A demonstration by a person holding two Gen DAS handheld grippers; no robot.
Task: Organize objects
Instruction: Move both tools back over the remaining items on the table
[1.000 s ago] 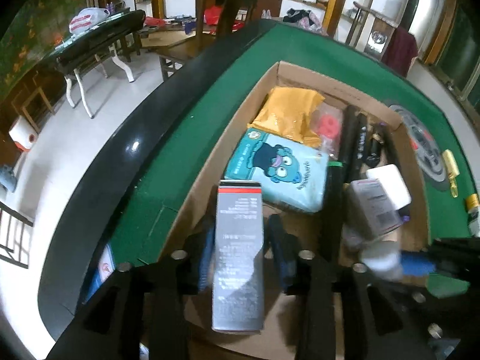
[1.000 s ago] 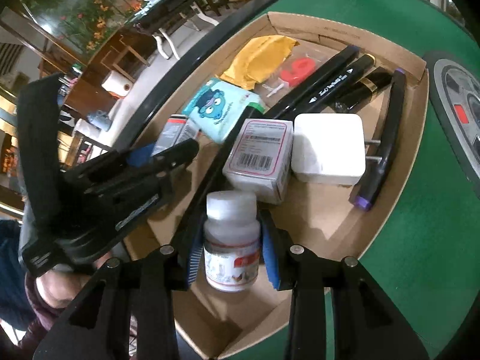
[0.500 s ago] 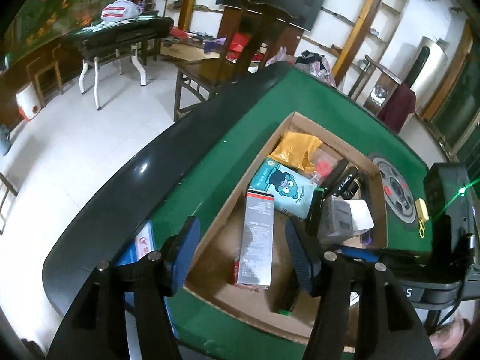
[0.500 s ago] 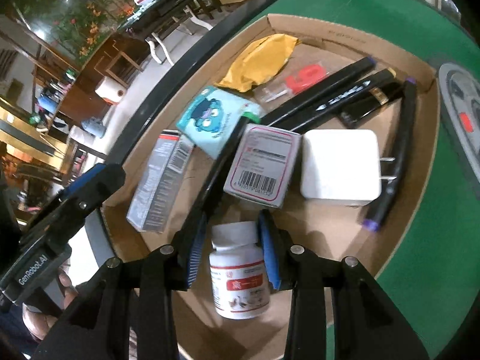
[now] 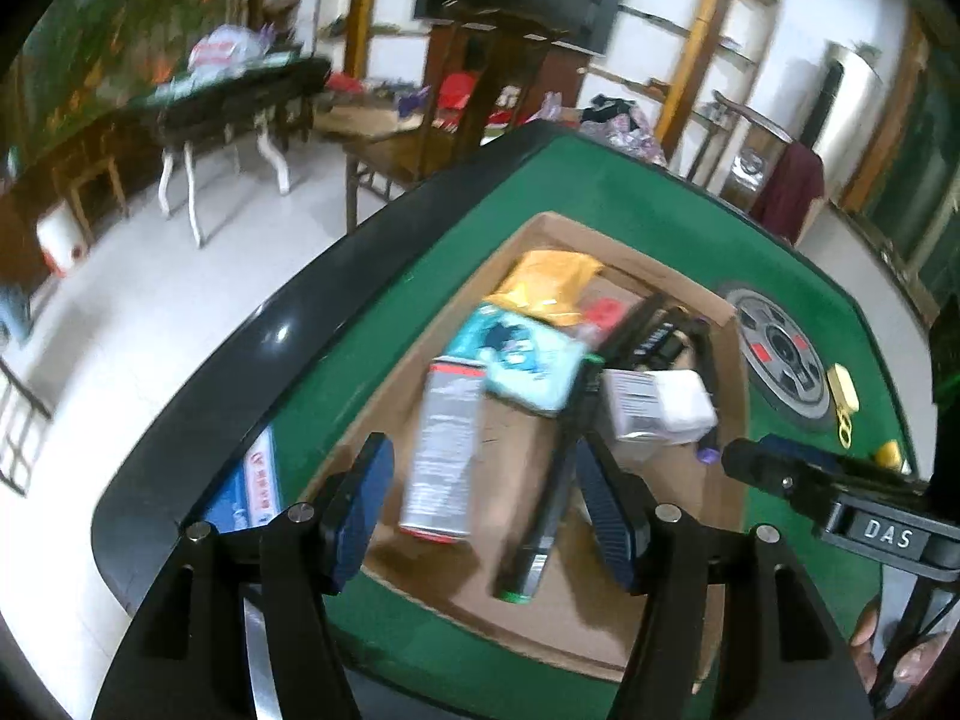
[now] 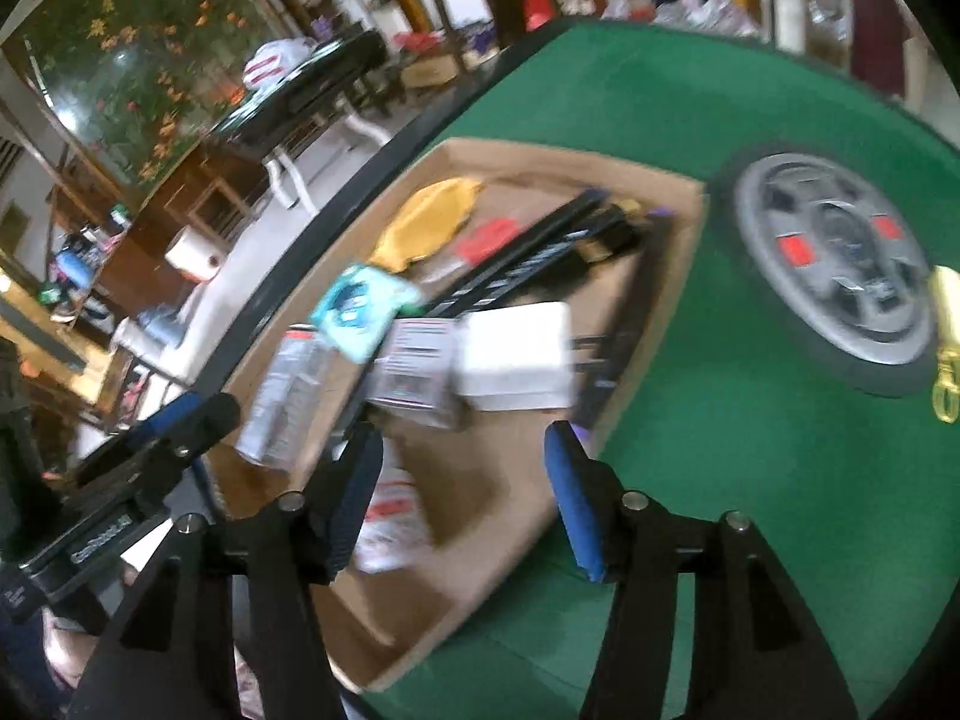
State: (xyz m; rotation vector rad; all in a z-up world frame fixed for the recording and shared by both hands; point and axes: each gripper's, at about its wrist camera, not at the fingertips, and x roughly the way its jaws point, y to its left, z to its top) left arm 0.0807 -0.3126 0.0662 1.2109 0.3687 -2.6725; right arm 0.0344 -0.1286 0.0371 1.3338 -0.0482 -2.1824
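Both your grippers are empty. Left gripper (image 5: 483, 498) has its jaws spread and opening wider, nothing pinched; the grey carton with the red band (image 5: 443, 450) lies flat on the cardboard tray (image 5: 606, 642) floor below the gap, clear of both pads. Right gripper (image 6: 465, 495): jaws also opening, nothing between them; the white pill bottle (image 6: 390, 510) lies on its side on the tray floor, just under the left pad (image 6: 354, 492), apparently untouched, though blur makes that hard to confirm.

Tray sits on the green felt table (image 6: 750, 450) and holds most of the set: yellow pouch (image 5: 549, 285), teal cartoon packet (image 5: 528, 360), black markers (image 6: 540, 252) lying parallel along the far side, white charger block (image 6: 516, 354) next to the barcode box (image 6: 414, 372). Long items are grouped lengthwise, presumably to leave the near floor free for boxy ones.

Still outside the tray: gold clip (image 6: 948, 348), lying on the rim of the grey dial panel (image 6: 834, 264). That looks like the next pick for your right hand.
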